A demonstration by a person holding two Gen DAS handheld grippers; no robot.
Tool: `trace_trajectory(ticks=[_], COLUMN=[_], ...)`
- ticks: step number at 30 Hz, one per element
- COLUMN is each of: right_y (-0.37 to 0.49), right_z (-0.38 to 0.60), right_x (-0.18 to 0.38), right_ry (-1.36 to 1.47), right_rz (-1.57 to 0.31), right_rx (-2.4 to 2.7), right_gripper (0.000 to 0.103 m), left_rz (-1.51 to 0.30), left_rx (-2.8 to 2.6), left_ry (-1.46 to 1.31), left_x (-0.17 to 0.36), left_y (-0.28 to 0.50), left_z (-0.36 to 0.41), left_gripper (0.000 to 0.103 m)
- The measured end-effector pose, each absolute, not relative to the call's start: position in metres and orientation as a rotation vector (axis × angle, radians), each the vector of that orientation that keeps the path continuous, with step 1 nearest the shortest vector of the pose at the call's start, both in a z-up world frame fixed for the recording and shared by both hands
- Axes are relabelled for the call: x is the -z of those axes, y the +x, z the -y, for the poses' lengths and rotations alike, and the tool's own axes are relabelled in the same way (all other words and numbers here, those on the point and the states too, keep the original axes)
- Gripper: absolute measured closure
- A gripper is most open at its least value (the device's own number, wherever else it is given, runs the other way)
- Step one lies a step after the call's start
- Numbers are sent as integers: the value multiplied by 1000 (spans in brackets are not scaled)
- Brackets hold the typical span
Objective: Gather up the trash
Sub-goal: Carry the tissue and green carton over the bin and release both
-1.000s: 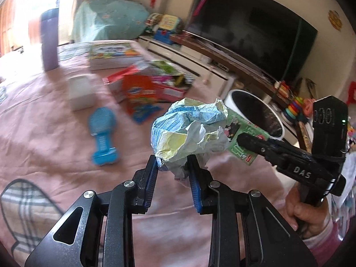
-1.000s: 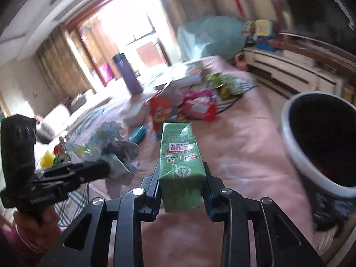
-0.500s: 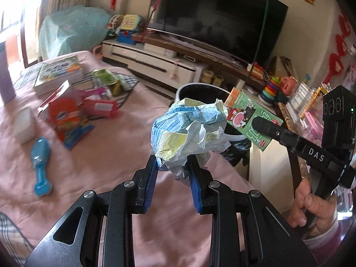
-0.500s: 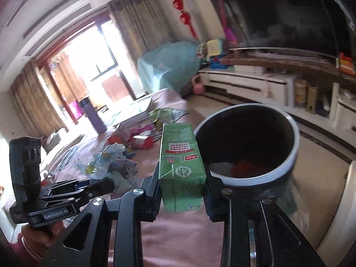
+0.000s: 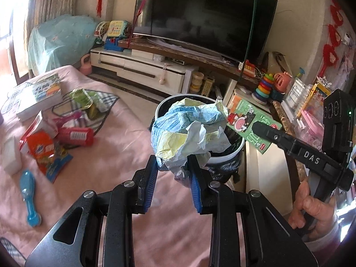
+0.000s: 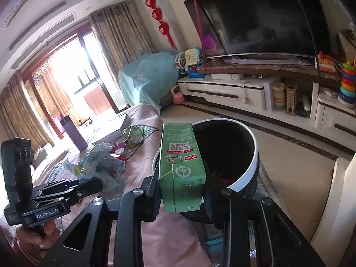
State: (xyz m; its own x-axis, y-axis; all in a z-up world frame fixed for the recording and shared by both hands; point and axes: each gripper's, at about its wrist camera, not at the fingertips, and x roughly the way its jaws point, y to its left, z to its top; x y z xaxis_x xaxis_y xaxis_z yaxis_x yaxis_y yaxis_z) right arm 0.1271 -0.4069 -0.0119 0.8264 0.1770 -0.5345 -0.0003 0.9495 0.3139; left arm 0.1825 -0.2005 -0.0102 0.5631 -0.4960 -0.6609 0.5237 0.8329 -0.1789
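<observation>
Crumpled paper: a crumpled wad of blue, yellow and white paper [image 5: 189, 133] is clamped at its lower end between the blue-padded fingers of the left hand-held gripper [image 5: 173, 173]. It hangs in front of the bin's mouth, above the edge of the pink surface.
Green carton: a rectangular green cardboard drink carton [image 6: 181, 166] is pinched at its near end between the black fingers of the right hand-held gripper [image 6: 181, 191]. Its far end reaches over the near rim of the bin.
Bin: a round waste bin with a white rim and black liner [image 6: 249, 169] stands on the floor, just beside the pink surface. Something reddish lies inside; what it is cannot be told.
Left hand-held gripper: narrow, holding the paper wad.
Right hand-held gripper: partly closed, holding the carton by its sides.
Pink surface: a pink cloth-covered surface [image 5: 115, 155] spreads out left of the bin.
Items on the pink surface: an orange snack packet [image 5: 45, 153], a red tube-shaped package [image 5: 75, 133], a blue plastic brush [image 5: 30, 198], a white box [image 5: 10, 155] and a stack of books [image 5: 37, 95] lie well apart from the bin.
Background: a large dark television [image 5: 204, 20] sits on a low white cabinet [image 5: 142, 69] behind the bin.
</observation>
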Motion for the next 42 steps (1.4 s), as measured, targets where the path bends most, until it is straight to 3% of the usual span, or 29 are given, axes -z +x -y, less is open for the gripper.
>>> trace_trajectory(ticks=[29,32,34,36,38,42], right_y=[173,178,183,187,188,183], right_z=[433,436,438,439,442,442], right_x=[18,20,22,23,24,24], right_ry=[292,291,291,295,305,332], right_rz=[-708,-717,-726,-731,-734,-719], right_rx=[-39,-37,-39,-37,-30,-36], right_gripper=[71,71,70,67,54,43], left_rz=[-828,-836,-843,-846,-844,-842], left_rx=[630,627,619,607,607,594], left_ry=[84,83,82,72,61,41], left_x=[21,24,26,27,28,31], left_y=[237,240,243,244,242,236], left_z=[265,268,268,265,261,247], left_gripper=[76,71,48,36,35,29])
